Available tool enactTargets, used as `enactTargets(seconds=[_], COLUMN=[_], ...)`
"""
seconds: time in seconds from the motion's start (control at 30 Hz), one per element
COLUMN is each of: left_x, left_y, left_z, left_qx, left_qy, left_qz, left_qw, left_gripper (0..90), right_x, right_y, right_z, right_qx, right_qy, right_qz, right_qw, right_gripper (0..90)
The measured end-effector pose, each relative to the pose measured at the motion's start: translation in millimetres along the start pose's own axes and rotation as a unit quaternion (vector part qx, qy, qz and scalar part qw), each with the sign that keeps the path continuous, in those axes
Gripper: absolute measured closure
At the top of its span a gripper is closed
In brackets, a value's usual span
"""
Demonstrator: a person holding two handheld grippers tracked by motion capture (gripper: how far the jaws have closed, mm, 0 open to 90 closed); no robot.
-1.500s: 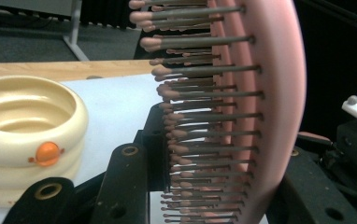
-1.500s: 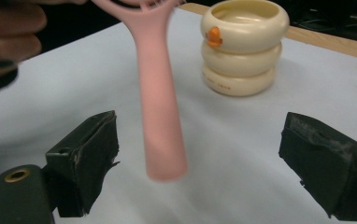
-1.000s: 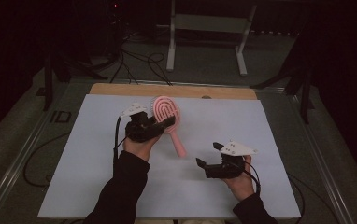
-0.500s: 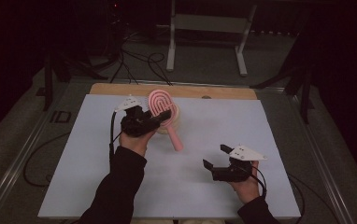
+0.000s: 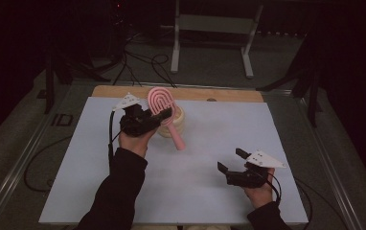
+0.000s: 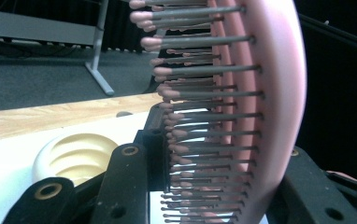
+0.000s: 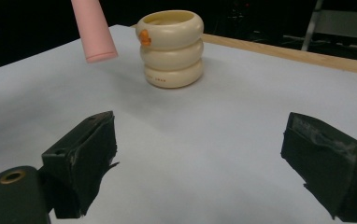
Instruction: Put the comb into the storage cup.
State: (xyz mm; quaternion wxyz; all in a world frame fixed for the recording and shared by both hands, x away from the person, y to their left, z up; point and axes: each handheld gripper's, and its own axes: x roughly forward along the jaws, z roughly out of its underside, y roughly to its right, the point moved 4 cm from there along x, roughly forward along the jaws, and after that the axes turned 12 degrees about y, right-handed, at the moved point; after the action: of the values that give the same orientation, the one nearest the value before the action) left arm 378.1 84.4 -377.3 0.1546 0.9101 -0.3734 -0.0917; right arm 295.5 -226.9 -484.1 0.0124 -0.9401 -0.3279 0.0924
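From above, your left tongs (image 5: 159,116) clamp the pink hairbrush (image 5: 164,111) over the cream holder (image 5: 175,125) on the white counter (image 5: 286,129), dark room behind; the left gripper view shows bristles between the jaws; your right tongs (image 7: 204,163) gape apart above bare counter.

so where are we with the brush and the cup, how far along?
Done: the left claw is shut on the pink hairbrush at its head, lifted off the table. In hand: the brush hangs tilted, its handle end in the air beside the cream ringed cup. Left: likely getting the handle into the cup. The right claw is open and holds nothing.
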Motion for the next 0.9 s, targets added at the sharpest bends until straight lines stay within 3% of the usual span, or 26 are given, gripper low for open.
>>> enactTargets(seconds=[0.9], left_x=[11.6], left_y=[-13.1], left_z=[-17.3], left_qx=[0.006], left_qy=[0.010], left_qz=[-0.015], left_qw=[0.9998], left_gripper=[64.9], right_x=[-2.9], right_y=[7.1], right_z=[2.0], right_qx=[0.003], right_qy=[-0.005], right_qz=[0.011], right_qw=[0.9999], right_gripper=[10.3])
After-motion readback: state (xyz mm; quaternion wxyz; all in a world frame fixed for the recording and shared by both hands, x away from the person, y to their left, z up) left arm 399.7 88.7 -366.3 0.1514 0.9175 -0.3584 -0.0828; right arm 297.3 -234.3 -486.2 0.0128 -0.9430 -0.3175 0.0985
